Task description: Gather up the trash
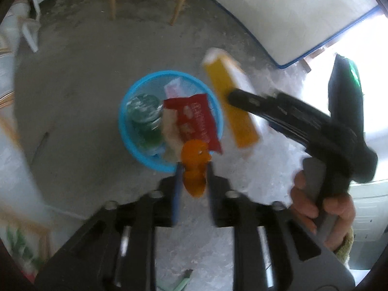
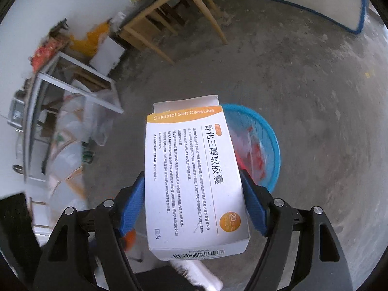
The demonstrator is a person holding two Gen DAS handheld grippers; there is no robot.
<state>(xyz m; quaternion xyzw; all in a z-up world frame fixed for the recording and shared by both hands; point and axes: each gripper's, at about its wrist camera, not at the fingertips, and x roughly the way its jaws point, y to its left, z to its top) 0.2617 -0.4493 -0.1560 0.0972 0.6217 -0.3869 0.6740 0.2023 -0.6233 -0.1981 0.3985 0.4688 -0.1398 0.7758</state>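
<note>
From the left wrist, the left gripper (image 1: 192,169) is seen pointed steeply down at the blue basket (image 1: 126,101), evidently so that its load can be dropped in. An orange scrap (image 1: 194,169) sits between the blue pads, which stand a little apart; whether it is pinched or already loose cannot be told through the blur. The basket lies just beyond the fingertips, already holding a red packet (image 1: 198,118), a green-tinted clear container (image 1: 144,111) and a pink-and-white wrapper (image 1: 173,88). To the right of this claw, the right gripper (image 1: 232,97) is held by a hand (image 1: 322,206) and carries the medicine box (image 1: 230,99) beside the basket's rim.

From the right wrist, the right gripper (image 2: 194,201) is spread wide because the medicine box (image 2: 194,181) is gripped across its broad face, both blue pads pressed on its side edges. The box juts forward past the fingertips. The blue basket (image 2: 271,140) lies beyond and slightly right of the claw, partly hidden behind the box, so the release is judged not yet made.
</note>
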